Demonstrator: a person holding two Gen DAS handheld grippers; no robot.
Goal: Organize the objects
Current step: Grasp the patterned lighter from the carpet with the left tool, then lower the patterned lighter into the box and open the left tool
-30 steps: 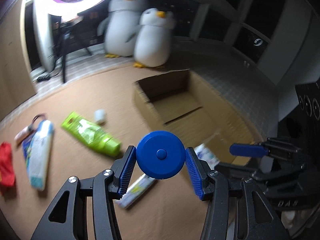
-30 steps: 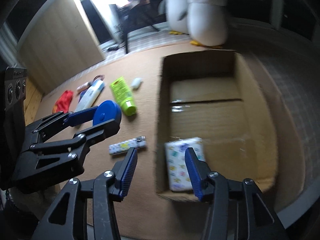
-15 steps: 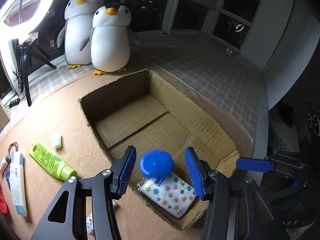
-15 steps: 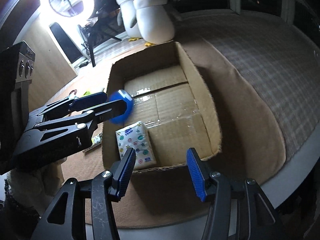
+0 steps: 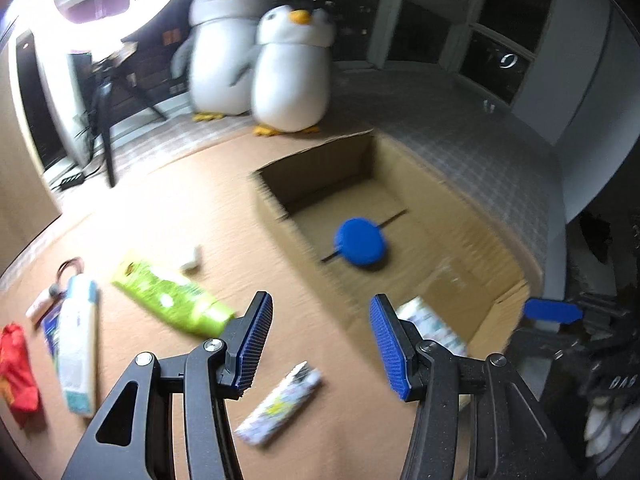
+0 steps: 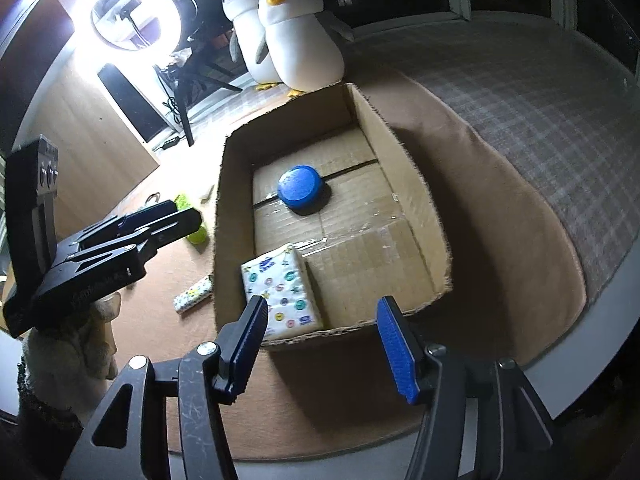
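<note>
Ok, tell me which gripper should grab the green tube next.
Left. The left gripper is open and empty just beside the green tube; the right gripper, also open, hangs at the cardboard box.

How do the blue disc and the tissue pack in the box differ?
The blue disc is round and plain blue; the tissue pack is rectangular, white with coloured dots. The disc lies mid-floor on the seam; the pack sits in a near corner. Both lie flat inside the cardboard box, untouched by either gripper.

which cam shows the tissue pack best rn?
Right wrist: the tissue pack lies sharp and nearly whole in the box's near corner. Left wrist shows only a blurred strip of it behind a tong finger.
</note>
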